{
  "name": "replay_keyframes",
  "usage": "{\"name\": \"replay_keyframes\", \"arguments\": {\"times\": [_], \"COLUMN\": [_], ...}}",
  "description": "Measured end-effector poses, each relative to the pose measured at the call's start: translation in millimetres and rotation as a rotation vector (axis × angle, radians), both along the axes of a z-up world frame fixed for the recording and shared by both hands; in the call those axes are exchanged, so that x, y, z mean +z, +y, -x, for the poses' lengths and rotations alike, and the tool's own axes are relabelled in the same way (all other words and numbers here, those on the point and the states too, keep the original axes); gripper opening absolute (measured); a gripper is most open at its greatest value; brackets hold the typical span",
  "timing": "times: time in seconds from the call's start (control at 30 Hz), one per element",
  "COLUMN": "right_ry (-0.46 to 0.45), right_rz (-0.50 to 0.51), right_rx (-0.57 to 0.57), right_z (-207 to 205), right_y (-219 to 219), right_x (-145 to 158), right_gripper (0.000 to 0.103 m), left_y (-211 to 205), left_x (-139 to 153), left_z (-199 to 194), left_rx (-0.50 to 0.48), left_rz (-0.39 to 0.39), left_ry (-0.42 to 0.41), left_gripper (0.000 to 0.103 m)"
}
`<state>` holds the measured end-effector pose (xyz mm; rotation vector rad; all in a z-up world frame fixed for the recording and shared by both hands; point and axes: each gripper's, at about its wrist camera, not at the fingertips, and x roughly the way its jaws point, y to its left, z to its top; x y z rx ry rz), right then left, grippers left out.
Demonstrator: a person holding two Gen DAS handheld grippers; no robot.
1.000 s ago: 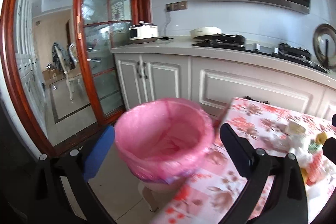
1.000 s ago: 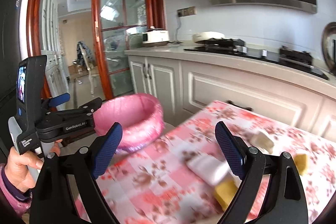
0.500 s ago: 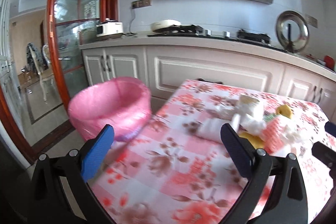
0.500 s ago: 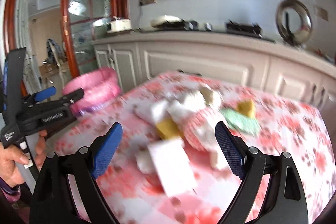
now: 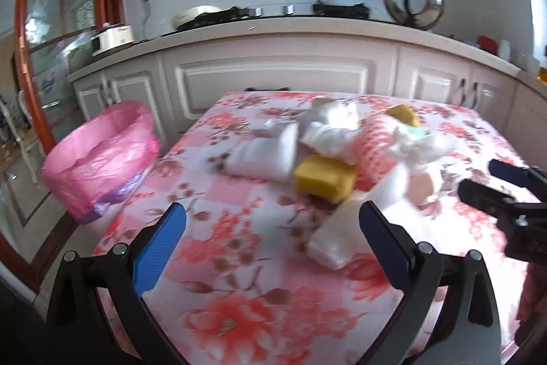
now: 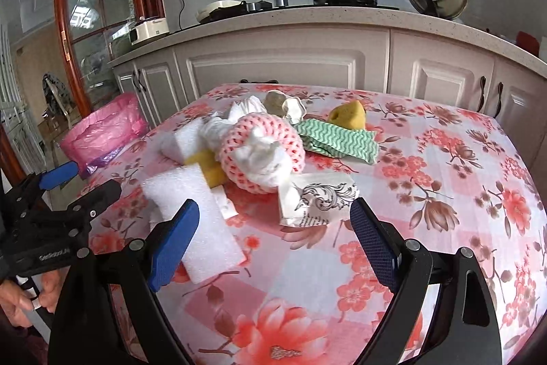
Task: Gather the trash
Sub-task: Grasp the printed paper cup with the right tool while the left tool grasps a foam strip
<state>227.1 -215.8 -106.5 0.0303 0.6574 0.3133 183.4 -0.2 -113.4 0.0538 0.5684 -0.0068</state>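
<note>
Grippers now both face the trash pile; one second ago both looked toward the pink-lined bin (image 5: 99, 156) and the doorway, so the views have swung right onto the worktop (image 6: 444, 194). Judgement: collection is only starting, nothing yet lifted.

Left gripper (image 5: 271, 236): fingers spread wide, empty, held above the near worktop edge. Right gripper (image 6: 273, 238): fingers likewise wide apart, empty, with the white foam block (image 6: 191, 221) just ahead on its left side and the printed paper packet (image 6: 318, 197) ahead between them.

Trash lies heaped mid-worktop: pink foam net (image 6: 259, 153) stuffed with tissue, yellow sponge (image 5: 324, 177), green-striped cloth (image 6: 338, 139), crumpled tissues. Bin stands off the worktop's left edge, near the heap.

Surface: floral pink cloth. Room: kitchen, cream cabinets (image 6: 273, 64), hob and range hood behind, glazed wooden door at left.
</note>
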Motion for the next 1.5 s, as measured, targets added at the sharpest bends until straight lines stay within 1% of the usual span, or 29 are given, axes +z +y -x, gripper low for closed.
{"name": "replay_keyframes", "arguments": {"times": [0.07,0.2,0.27,0.33,0.43,0.5,0.53,0.6,0.67,0.87,1.0,1.13,1.2,1.23,1.27,1.37,1.5], "right_ry": [0.002,0.001,-0.010,-0.013,-0.010,-0.007,-0.002,0.008,0.019,0.049,0.076,0.119,0.142,0.152,0.159,0.158,0.153], "right_rz": [0.000,-0.038,-0.038,-0.044,-0.042,-0.039,-0.040,-0.044,-0.046,-0.023,-0.007,0.020,0.029,0.034,0.036,0.020,0.010], "right_rx": [-0.021,-0.073,-0.092,-0.111,-0.126,-0.126,-0.124,-0.117,-0.103,-0.040,-0.030,-0.039,-0.047,-0.051,-0.055,-0.064,-0.056], "right_z": [-3,-6,-4,-3,-3,-5,-7,-11,-13,-28,-43,-59,-65,-67,-67,-65,-55], "right_y": [-7,-29,-36,-46,-54,-56,-57,-56,-52,-29,-16,-8,-7,-7,-8,-13,-16], "right_x": [-2,1,5,5,4,3,1,-1,-4,-15,-23,-32,-36,-39,-40,-41,-35], "right_gripper": [0.085,0.085,0.085,0.085,0.085,0.085,0.085,0.085,0.085,0.085,0.085,0.085,0.079,0.071,0.067,0.065,0.064], "left_y": [-10,-33,-45,-57,-69,-74,-75,-74,-70,-51,-37,-26,-21,-19,-18,-14,-8], "left_x": [2,3,1,-2,-8,-11,-12,-13,-12,11,22,27,28,29,30,32,36], "left_z": [-1,-5,-9,-14,-23,-28,-30,-29,-27,-19,-20,-24,-26,-27,-28,-29,-29], "left_rx": [-0.041,-0.114,-0.142,-0.164,-0.180,-0.179,-0.180,-0.186,-0.185,-0.156,-0.128,-0.097,-0.074,-0.064,-0.052,-0.025,0.015], "left_rz": [0.012,-0.014,-0.024,-0.036,-0.057,-0.070,-0.070,-0.071,-0.067,-0.044,-0.031,-0.033,-0.033,-0.032,-0.030,-0.035,-0.050], "left_ry": [-0.011,-0.023,-0.022,-0.022,-0.014,-0.005,-0.004,-0.001,-0.005,-0.065,-0.072,-0.069,-0.060,-0.056,-0.052,-0.043,-0.030], "left_gripper": [0.098,0.098,0.098,0.093,0.075,0.055,0.049,0.023,0.016,0.015,0.015,0.015,0.015,0.015,0.015,0.015,0.015]}}
